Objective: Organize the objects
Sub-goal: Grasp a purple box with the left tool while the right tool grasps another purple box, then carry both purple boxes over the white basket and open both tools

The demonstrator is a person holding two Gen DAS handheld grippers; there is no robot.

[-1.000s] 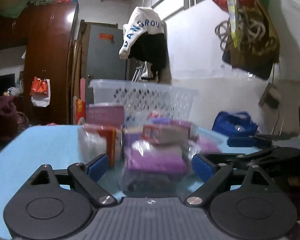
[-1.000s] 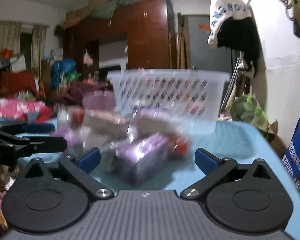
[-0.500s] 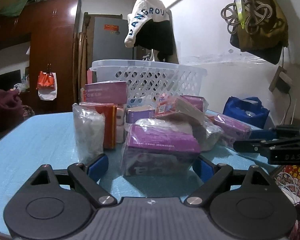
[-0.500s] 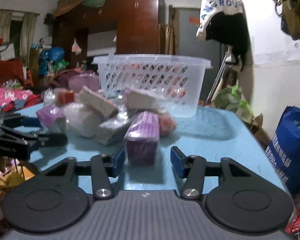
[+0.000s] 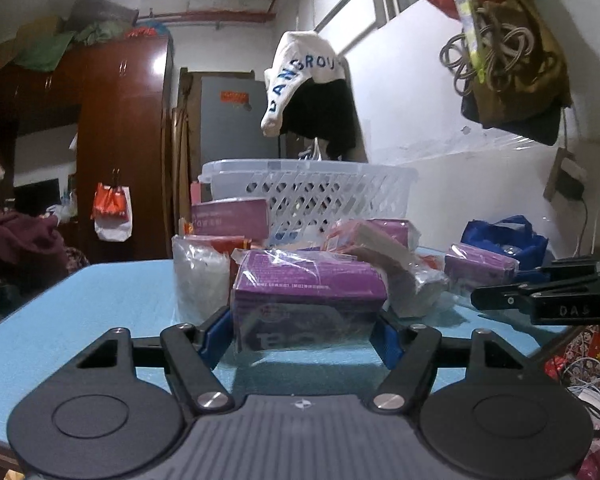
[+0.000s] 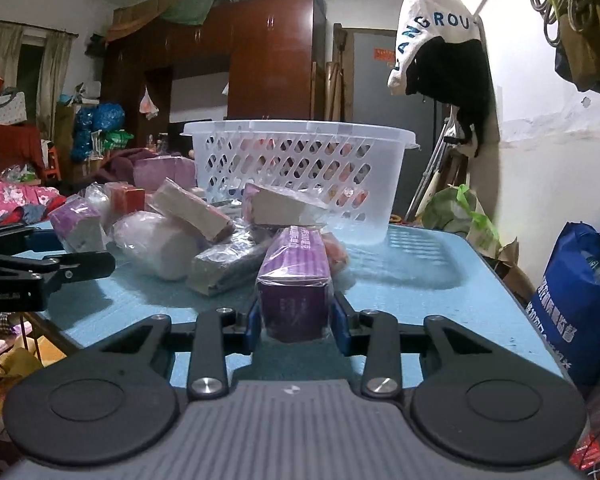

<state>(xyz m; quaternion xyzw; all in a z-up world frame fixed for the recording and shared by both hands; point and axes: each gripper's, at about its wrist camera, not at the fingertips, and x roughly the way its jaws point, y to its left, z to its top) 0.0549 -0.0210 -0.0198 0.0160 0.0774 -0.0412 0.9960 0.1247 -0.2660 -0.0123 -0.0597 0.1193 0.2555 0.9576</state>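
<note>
A pile of wrapped boxes and packets lies on the blue table (image 5: 112, 300) in front of a white lattice basket (image 5: 332, 196), which also shows in the right wrist view (image 6: 300, 168). My left gripper (image 5: 304, 330) is shut on a wide purple box (image 5: 308, 296) at the near side of the pile. My right gripper (image 6: 296, 320) is shut on a narrow purple box (image 6: 296, 276), seen end on. Both boxes rest on or just above the table. Each gripper shows at the edge of the other's view.
A clear plastic bag (image 5: 200, 276) stands left of the wide box. A white wrapped roll (image 6: 156, 248) and tan packets (image 6: 196, 212) lie left of the narrow box. A blue bag (image 6: 580, 300) sits off the table's right edge. A wall is close on the right.
Both grippers moved in toward the pile and closed, the left around the wide purple box, the right around the narrow one.
</note>
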